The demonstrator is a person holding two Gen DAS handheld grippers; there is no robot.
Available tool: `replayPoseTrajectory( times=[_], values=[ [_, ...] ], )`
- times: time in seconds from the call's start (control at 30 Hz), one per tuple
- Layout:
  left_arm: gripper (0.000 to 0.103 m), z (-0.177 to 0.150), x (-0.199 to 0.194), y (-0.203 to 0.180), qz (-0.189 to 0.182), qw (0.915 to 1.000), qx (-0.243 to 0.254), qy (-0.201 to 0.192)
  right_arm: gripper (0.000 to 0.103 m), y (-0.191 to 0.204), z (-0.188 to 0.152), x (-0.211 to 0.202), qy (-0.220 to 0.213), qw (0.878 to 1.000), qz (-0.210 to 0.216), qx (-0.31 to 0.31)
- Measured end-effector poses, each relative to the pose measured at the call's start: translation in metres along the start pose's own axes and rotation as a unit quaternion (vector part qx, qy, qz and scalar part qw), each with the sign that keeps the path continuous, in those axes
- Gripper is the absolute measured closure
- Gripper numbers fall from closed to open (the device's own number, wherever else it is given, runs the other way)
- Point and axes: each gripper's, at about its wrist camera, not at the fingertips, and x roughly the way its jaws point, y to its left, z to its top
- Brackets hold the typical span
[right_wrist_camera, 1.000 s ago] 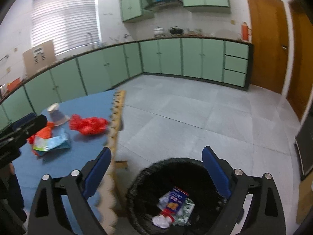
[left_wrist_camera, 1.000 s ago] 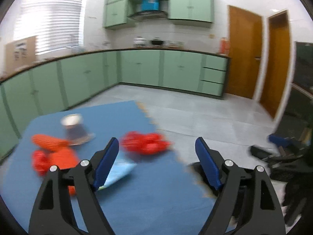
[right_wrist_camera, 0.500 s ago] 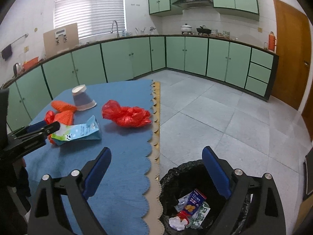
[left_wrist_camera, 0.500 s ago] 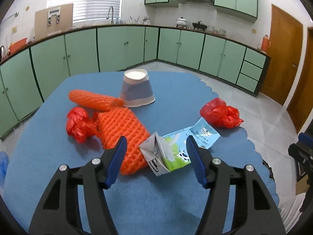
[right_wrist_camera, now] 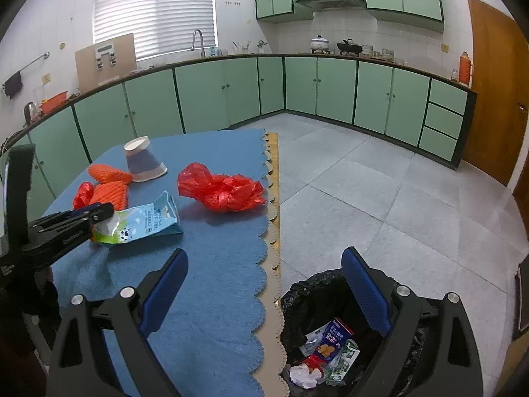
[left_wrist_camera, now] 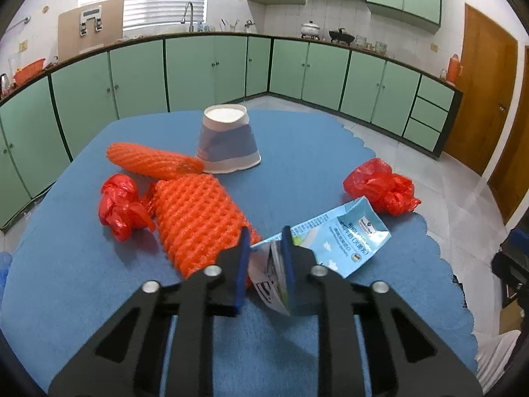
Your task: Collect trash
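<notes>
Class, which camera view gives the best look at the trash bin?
The right wrist view: the trash bin sits between the right gripper's fingers, its rubbish visible inside. The left wrist view shows none of it.

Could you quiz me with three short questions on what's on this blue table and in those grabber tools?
1. What is pinched in the left gripper?
2. True or false: the paper cup stands upside down on the blue tablecloth.
3. Where is the trash bin? A) on the table B) on the floor beside the table C) on the counter

Key
1. The flattened milk carton; its jaws have just been closing on the carton's near end, beside the orange foam net.
2. True.
3. B; it sits just beyond the open, empty right gripper.
</notes>
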Motion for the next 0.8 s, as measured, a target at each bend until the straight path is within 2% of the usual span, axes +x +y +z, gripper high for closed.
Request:
replayPoseTrajectory(
  times=[0.23,0.37,0.5,0.53,0.57,0.63,0.73,0.8],
  values=[
    [0.092,-0.010,-0.018,0.005,-0.013,0.9997,-0.019,-0.001,0.011,0.008,0.001,0.000,-0.003,1.000,0.008,-0.006],
    [0.092,-0.021,-0.025,0.001,-0.026,0.9995,-0.010,0.012,0.011,0.009,0.001,0.000,-0.002,1.000,0.011,-0.007],
    [0.087,-0.028,-0.026,0.000,-0.045,0.9985,-0.010,0.030,0.011,0.011,0.000,0.000,-0.001,1.000,0.012,-0.010],
    [0.077,-0.030,-0.027,-0.001,-0.050,0.9983,-0.008,0.031,0.011,0.012,0.000,-0.001,-0.001,1.000,0.012,-0.010],
    [0.062,-0.031,-0.028,-0.002,-0.050,0.9983,-0.006,0.030,0.011,0.011,0.000,-0.001,-0.001,1.000,0.012,-0.010],
    [0.049,-0.034,-0.032,-0.004,-0.052,0.9984,-0.004,0.024,0.011,0.011,0.000,-0.001,-0.002,1.000,0.012,-0.010],
    [0.036,-0.038,-0.036,-0.011,-0.062,0.9979,0.003,0.021,0.011,0.011,0.000,-0.001,-0.001,1.000,0.012,-0.009],
    [0.032,-0.041,-0.036,-0.016,-0.067,0.9975,0.012,0.022,0.011,0.011,0.000,-0.002,-0.002,1.000,0.011,-0.010]
  ],
)
